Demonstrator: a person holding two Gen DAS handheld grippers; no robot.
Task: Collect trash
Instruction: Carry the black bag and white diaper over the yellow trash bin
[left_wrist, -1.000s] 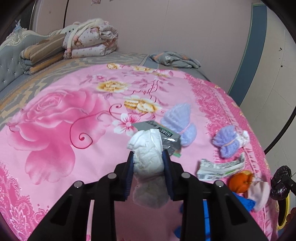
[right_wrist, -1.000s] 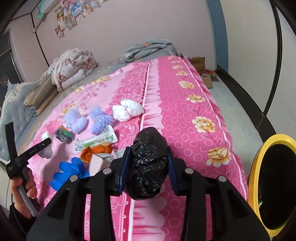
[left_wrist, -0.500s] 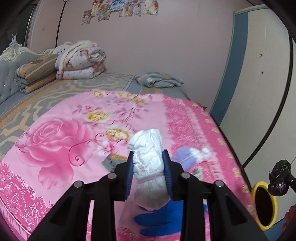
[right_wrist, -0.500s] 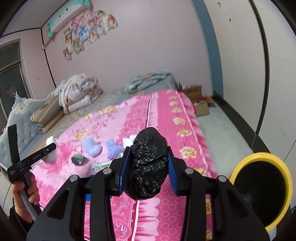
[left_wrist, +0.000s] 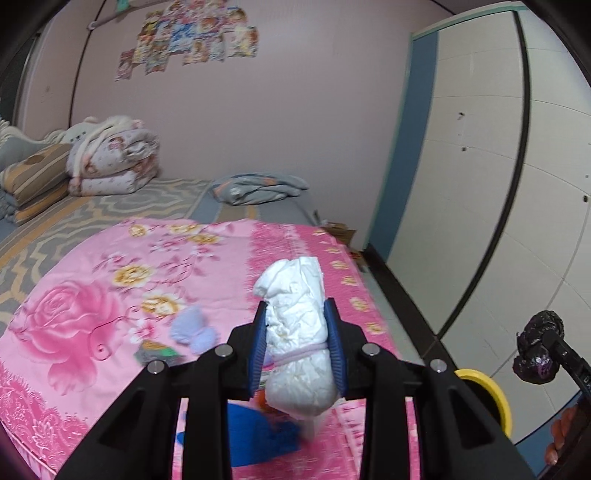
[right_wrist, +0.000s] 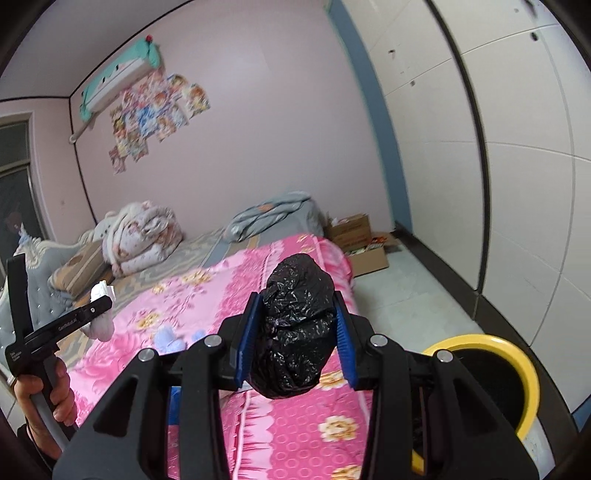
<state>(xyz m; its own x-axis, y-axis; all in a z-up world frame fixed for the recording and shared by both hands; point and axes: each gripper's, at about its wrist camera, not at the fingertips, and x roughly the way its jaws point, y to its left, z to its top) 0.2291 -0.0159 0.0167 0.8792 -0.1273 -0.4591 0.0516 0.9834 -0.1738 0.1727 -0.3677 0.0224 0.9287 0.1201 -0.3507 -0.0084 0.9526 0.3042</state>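
Observation:
My left gripper (left_wrist: 297, 314) is shut on a white rolled-up bundle (left_wrist: 295, 332) tied with a pink band, held in the air above the pink bed cover (left_wrist: 74, 325). My right gripper (right_wrist: 294, 310) is shut on a crumpled black plastic bag (right_wrist: 293, 332), also lifted off the bed. A yellow-rimmed bin (right_wrist: 517, 373) stands on the floor low at the right of the right wrist view; its rim (left_wrist: 491, 391) shows at the right in the left wrist view too. The black bag (left_wrist: 537, 347) and the white bundle (right_wrist: 101, 310) each appear in the other camera.
On the bed cover lie purple knitted pieces (left_wrist: 192, 328), a foil wrapper (left_wrist: 155, 354), a blue glove (left_wrist: 258, 432) and something orange. Folded quilts (left_wrist: 110, 162) and a grey blanket (left_wrist: 258, 188) sit at the far end. Cardboard boxes (right_wrist: 358, 240) stand on the floor by the wall.
Both grippers have risen and swung right, away from the bed surface, each still gripping its load. The yellow bin has come further into both views.

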